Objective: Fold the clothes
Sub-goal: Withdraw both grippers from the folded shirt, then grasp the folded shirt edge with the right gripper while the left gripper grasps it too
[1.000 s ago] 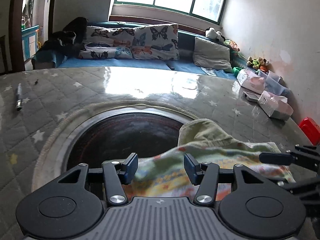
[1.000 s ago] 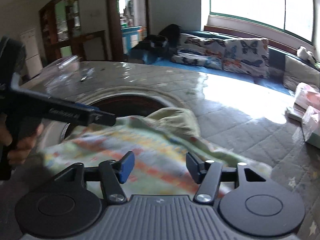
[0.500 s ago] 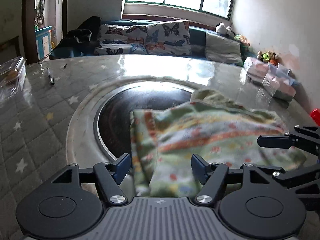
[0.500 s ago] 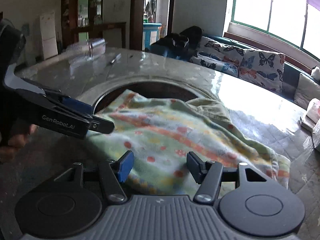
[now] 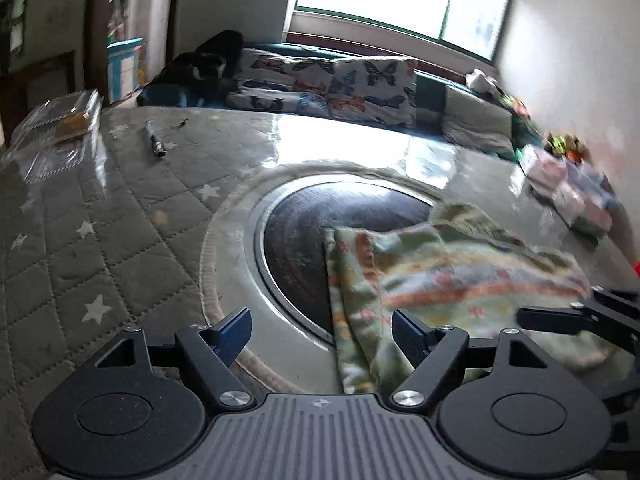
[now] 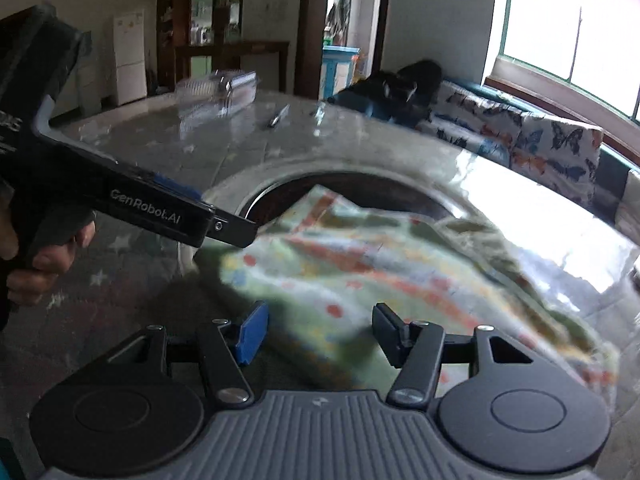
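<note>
Two grippers hang over a round table [image 5: 120, 216] covered in grey quilted cloth with pale stars under glossy film. At its centre sits a dark circular recess [image 5: 304, 240] with a metal rim. A soft fleecy garment [image 5: 452, 276], pale green with orange and yellow bands, lies folded over the recess's right edge. The left gripper [image 5: 322, 330] has just been opening; its jaws stand wide, gripping nothing, the garment's near edge between them. The right gripper [image 6: 316, 334] stands half open over the garment, holding nothing.
</note>
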A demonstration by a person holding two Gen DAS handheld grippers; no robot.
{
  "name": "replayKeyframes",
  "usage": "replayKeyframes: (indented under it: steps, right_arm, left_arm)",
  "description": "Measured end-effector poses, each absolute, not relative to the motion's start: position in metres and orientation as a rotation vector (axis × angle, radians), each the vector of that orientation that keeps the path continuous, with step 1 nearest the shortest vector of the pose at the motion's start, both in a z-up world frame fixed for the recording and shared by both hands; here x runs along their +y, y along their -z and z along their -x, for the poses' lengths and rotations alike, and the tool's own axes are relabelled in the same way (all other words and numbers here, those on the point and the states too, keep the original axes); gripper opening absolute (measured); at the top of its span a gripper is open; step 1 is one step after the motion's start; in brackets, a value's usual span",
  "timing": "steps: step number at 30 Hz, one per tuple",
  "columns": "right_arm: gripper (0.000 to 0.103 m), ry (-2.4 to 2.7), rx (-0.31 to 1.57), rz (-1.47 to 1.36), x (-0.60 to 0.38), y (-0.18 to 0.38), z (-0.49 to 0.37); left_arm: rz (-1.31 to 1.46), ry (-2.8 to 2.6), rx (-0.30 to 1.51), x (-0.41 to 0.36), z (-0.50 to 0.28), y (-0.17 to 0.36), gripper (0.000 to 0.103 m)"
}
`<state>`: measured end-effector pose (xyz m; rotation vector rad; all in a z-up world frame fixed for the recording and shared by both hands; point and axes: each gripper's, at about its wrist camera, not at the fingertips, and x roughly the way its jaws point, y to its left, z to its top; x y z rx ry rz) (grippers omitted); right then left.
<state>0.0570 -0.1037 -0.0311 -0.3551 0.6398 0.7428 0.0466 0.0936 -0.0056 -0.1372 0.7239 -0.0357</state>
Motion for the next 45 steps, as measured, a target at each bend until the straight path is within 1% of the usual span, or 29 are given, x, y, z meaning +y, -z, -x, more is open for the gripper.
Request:
replayKeyframes:
  steps: [7, 14, 18, 25, 29, 35, 40, 45]
  right_arm:
    - [0.058, -0.722, 0.605, 0.321, -0.107, 0.020, -0.055]
    - [0.058, -0.711, 0.637, 0.281, -0.109, 0.025, -0.059]
    - [0.058, -0.645, 0.644, 0.220, -0.138, 0.019, -0.057]
    - [0.058, -0.420, 0.717, 0.078, -0.213, 0.026, -0.062]
    - [0.056, -0.371, 0.743, 0.019, -0.240, 0.030, -0.066]
    - [0.057, -0.475, 0.696, 0.130, -0.212, 0.015, -0.065]
    - [0.057, -0.650, 0.653, 0.268, -0.158, 0.010, -0.062]
    - [0.057, -0.778, 0.625, 0.385, -0.110, 0.014, -0.059]
  left_arm:
    - [0.099, 0.042, 0.739, 0.090, -0.044, 0.014, 0.080]
    - [0.100, 0.037, 0.739, 0.091, -0.044, 0.015, 0.080]
    - [0.099, 0.033, 0.740, 0.090, -0.045, 0.015, 0.080]
    - [0.089, 0.031, 0.736, 0.089, -0.044, 0.016, 0.080]
    - [0.088, 0.030, 0.738, 0.089, -0.044, 0.015, 0.081]
    - [0.096, 0.013, 0.740, 0.095, -0.043, 0.012, 0.083]
    - [0.081, 0.017, 0.744, 0.096, -0.042, 0.015, 0.085]
    - [0.107, 0.018, 0.746, 0.102, -0.044, 0.010, 0.084]
